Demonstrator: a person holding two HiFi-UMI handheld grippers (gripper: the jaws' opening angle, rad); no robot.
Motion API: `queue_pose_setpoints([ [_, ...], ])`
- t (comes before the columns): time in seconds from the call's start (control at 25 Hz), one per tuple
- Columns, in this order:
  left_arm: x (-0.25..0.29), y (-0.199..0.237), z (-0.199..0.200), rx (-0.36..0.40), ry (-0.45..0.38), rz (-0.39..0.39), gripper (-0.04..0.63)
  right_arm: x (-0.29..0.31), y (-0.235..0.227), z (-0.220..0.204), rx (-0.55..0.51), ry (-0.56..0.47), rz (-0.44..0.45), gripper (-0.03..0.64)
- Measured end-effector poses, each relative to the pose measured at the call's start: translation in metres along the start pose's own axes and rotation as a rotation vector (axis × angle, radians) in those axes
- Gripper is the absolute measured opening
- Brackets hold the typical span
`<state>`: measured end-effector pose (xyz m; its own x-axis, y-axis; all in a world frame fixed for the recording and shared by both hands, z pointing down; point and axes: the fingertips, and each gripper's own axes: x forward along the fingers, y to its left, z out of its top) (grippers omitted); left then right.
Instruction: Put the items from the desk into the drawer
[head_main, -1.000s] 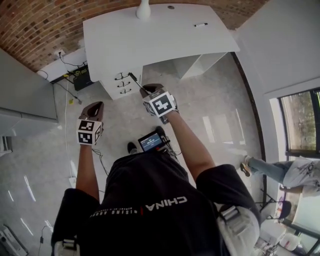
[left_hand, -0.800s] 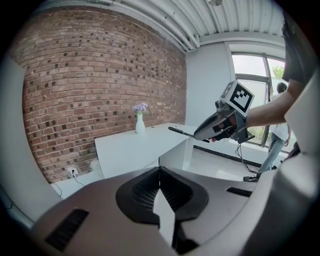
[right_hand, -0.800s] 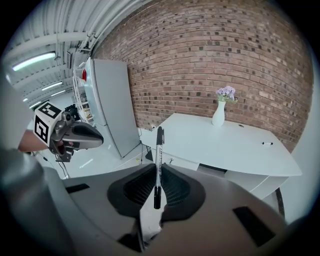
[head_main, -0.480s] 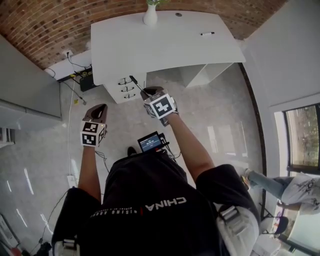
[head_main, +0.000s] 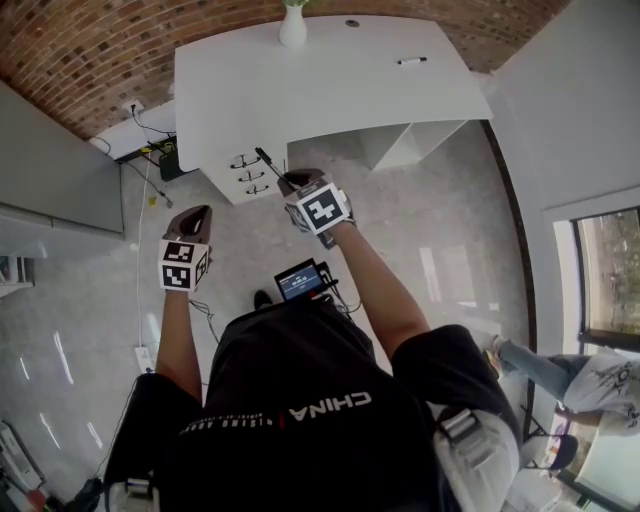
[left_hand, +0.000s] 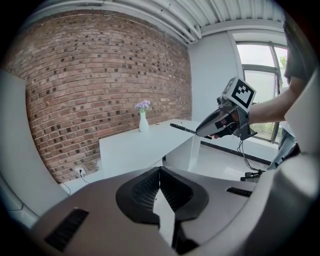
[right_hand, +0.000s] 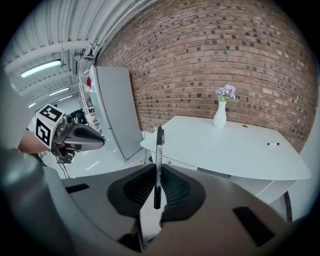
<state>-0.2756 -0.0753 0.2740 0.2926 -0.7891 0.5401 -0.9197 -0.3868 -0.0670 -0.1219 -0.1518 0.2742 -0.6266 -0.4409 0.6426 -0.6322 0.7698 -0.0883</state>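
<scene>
The right gripper (right_hand: 157, 175) has its jaws pinched on a black pen (right_hand: 159, 161), gripping it low on the barrel so that most of the pen stands out past the jaw tips, its capped end pointing away toward the white desk (head_main: 330, 85). From the head view, that end reaches toward the stack of three drawers (head_main: 245, 176) under the desk's left part; none of them looks pulled out. The pen is up in the air, near the drawer fronts but not touching them. The left gripper (left_hand: 160, 172) hangs to the left of the right one and nearer the person, over the pale floor (head_main: 440, 230). Its jaws are pressed together with nothing between them. On the desk top a second pen (head_main: 411, 61) lies alone toward the far right. A white vase (head_main: 293, 26) with purple flowers stands at the far edge against the brick wall (head_main: 90, 60).
</scene>
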Motion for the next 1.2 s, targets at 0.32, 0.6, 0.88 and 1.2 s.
queue_pose_setpoints([
  [0.32,0.012,-0.009,-0.004,-0.003,0.042,0.009,0.012,0.003,-0.014,-0.012,0.018,0.002,0.032,0.048],
  [0.6,0.029,-0.021,-0.006,0.0,0.087,0.009,0.012,0.01,-0.031,-0.022,0.012,0.015,0.077,0.048],
  [0.88,0.048,-0.025,-0.046,0.003,0.142,-0.06,0.012,0.044,-0.029,-0.048,0.036,0.071,0.084,0.048],
  [1.2,0.076,0.005,-0.089,0.026,0.15,-0.152,0.012,0.091,-0.008,-0.059,0.064,0.095,0.05,0.048],
])
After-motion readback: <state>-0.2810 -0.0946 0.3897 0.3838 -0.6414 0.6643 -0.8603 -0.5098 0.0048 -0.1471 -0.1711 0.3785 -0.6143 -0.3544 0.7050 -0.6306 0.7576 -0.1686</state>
